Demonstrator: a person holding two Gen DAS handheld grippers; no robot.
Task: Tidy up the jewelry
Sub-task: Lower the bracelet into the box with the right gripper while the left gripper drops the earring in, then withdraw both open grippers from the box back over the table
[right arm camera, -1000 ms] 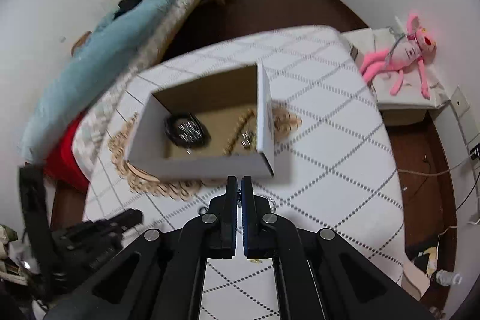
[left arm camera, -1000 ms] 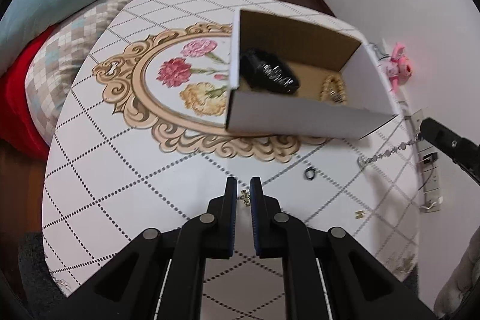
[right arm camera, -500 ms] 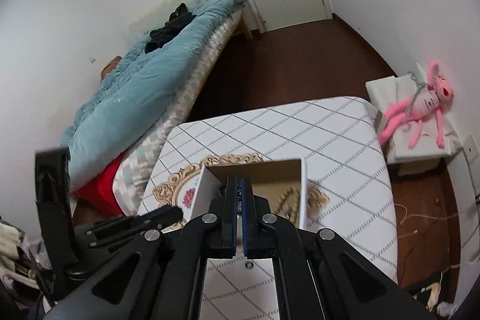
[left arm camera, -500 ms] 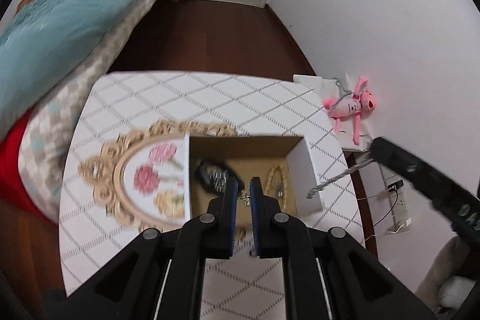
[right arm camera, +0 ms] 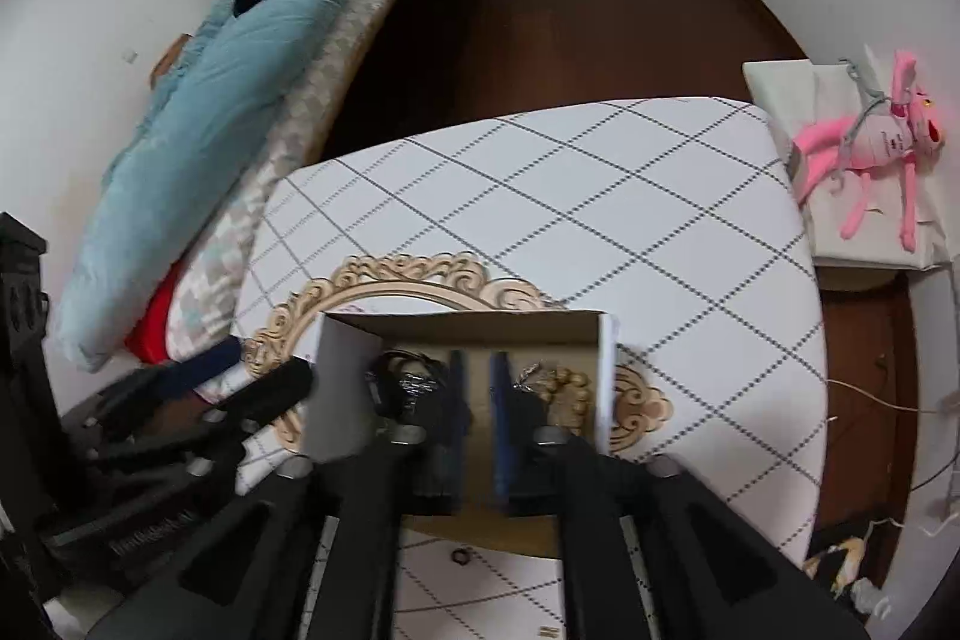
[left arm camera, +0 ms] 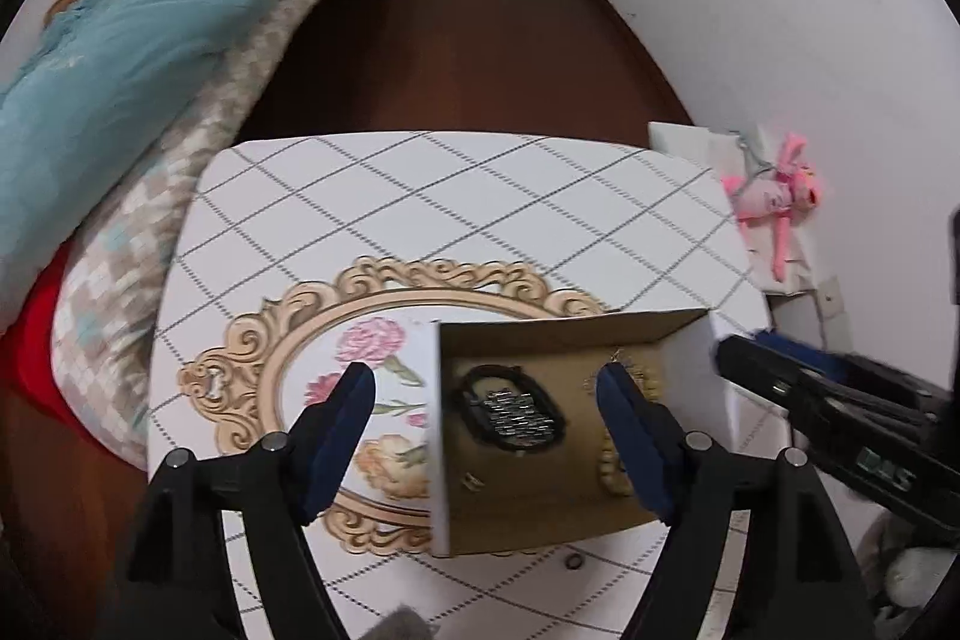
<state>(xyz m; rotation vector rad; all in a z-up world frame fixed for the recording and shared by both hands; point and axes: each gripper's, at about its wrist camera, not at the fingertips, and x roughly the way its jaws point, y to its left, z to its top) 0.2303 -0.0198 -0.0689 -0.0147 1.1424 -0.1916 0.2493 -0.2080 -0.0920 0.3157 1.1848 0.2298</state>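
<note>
An open cardboard box (left arm camera: pixel 437 436) stands on the patterned white table (left arm camera: pixel 420 196). On its floor lie a black bracelet (left arm camera: pixel 510 412), a tan bead bracelet (left arm camera: pixel 609 469) and a small gold earring (left arm camera: pixel 471 481). My left gripper (left arm camera: pixel 486 388) hangs above the box with its jaws opening wide and nothing between them. My right gripper (right arm camera: pixel 477 382) is over the same box (right arm camera: pixel 336 388), jaws opening to a narrow gap, also empty. A silver chain (right arm camera: pixel 531 376) rests beside the beads (right arm camera: pixel 570 388). The black bracelet (right arm camera: pixel 408 388) lies left of the right fingers.
A small dark ring (left arm camera: pixel 575 561) lies on the table in front of the box, also visible as the ring (right arm camera: pixel 459 556). A bed with a blue quilt (left arm camera: pixel 150 10) borders the table's left. A pink plush toy (right arm camera: pixel 870 142) sits on a white stand at right.
Both grippers travelled from the table's near side to above the box. Each was shut on a small piece, a gold earring left and a silver chain right, and both have let go.
</note>
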